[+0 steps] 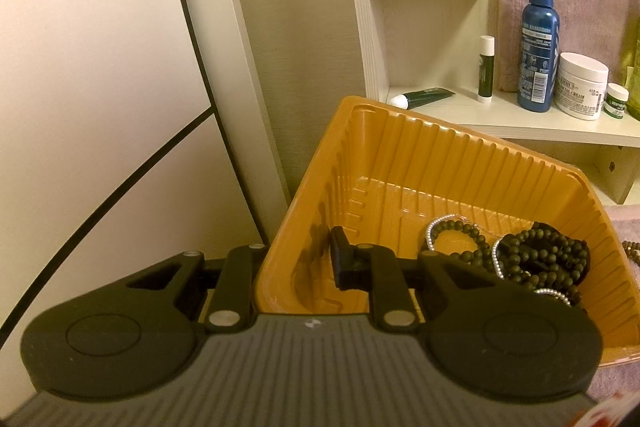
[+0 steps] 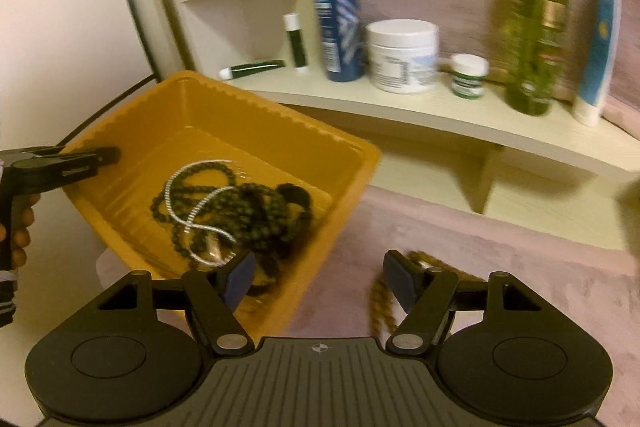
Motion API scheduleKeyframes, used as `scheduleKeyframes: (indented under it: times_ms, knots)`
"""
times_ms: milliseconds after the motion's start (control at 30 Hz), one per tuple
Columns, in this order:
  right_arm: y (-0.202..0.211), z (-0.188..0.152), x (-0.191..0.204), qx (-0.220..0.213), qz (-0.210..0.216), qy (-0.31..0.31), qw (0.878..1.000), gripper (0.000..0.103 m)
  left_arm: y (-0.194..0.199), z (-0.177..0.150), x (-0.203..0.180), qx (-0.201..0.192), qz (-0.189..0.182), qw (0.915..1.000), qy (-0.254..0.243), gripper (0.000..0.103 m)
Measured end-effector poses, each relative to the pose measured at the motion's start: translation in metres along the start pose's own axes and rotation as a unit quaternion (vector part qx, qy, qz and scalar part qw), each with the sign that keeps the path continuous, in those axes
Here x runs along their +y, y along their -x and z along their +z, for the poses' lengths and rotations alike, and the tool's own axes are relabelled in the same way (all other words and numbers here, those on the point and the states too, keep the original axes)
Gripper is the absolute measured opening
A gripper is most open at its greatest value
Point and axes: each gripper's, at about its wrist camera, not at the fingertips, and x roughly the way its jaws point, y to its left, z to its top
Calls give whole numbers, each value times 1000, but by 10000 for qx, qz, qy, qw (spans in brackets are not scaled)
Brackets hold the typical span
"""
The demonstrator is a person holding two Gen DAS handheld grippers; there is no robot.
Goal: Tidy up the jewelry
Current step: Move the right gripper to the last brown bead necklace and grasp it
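Jewelry tangle [image 2: 236, 211], one orange tray [image 2: 352, 163], two grippers

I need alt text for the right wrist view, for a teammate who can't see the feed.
The open right gripper hovers over a pink cloth, with a brown bead strand by its right finger. To the left, an orange tray holds dark bead necklaces and a silver chain; the left gripper clamps its far rim. Toiletries line a shelf behind.

Tray [image 2: 352, 163]: orange moulded plastic, ribbed walls, slight gloss. Beaded necklaces [image 2: 256, 205]: dark matt round beads; one strand silvery, metallic. Surface at 4 o'clock from tray: pink plush cloth [image 2: 500, 243]. Shelf [image 2: 400, 103]: pale wood-grain laminate, matt.
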Motion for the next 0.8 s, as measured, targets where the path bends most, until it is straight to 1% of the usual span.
scheduleKeyframes:
  times_ms: [367,533,600,667,700,733,800]
  knots:
    - [16,-39,-46,193,-522,-573,9968,71,0,0,1,-3,0,10000,-20,18]
    - [13,-49,-56,218,-628,-445,9968,70,0,0,1,1,5,10000,-30,18]
    - [11,-51,-56,197,-656,-234,9974,70,0,0,0,2,8,10000,-25,18]
    - [8,-53,-55,179,-698,-23,9974,63,0,0,1,4,14,10000,-24,18]
    - [5,-54,-54,188,-757,43,9969,57,0,0,0,2,8,10000,-21,18]
    - [3,-55,-55,215,-794,66,9966,55,0,0,1,4,9,10000,-20,18]
    - [-2,-56,-57,256,-841,97,9961,53,0,0,0,4,7,10000,-22,18]
